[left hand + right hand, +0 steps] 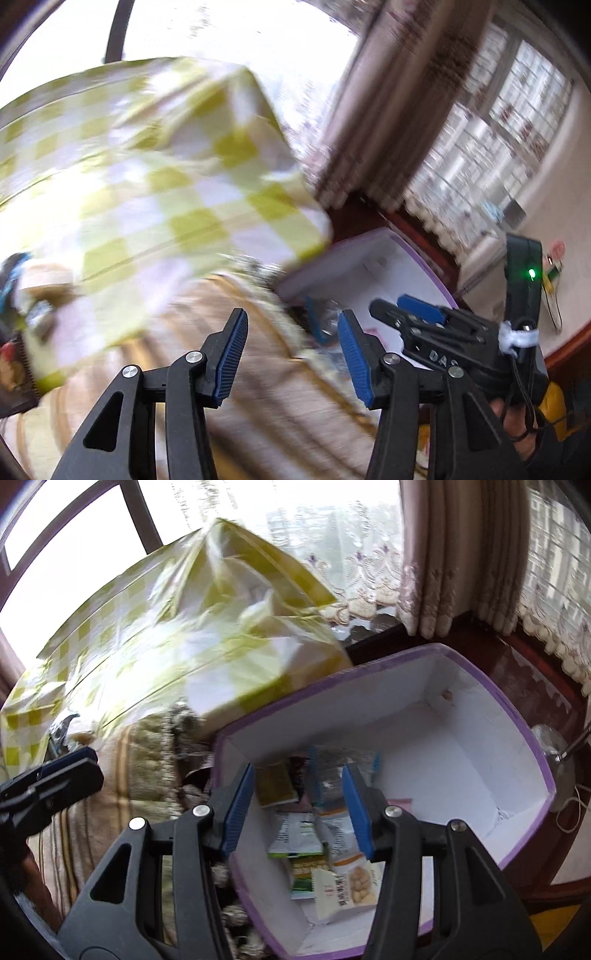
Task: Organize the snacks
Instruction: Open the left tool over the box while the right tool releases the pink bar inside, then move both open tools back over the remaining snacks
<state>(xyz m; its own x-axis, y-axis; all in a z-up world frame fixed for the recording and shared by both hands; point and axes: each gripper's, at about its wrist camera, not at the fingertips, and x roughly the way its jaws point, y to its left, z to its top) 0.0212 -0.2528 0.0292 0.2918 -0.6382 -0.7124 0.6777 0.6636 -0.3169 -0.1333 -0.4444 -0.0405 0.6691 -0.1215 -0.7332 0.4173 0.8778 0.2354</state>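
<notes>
Both empty, open-fingered, the right gripper (299, 805) hangs over packets (345, 882) in the box (517, 716), the left gripper (291, 354) facing the checked bag (166, 177), likely their source.

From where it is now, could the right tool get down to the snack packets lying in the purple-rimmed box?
Probably yes. The right tool is open with nothing in it, poised above the purple-rimmed box, whose top is open. The snack packets lie uncovered on its floor. The checkered bag sits off to the side, not over the box.
</notes>
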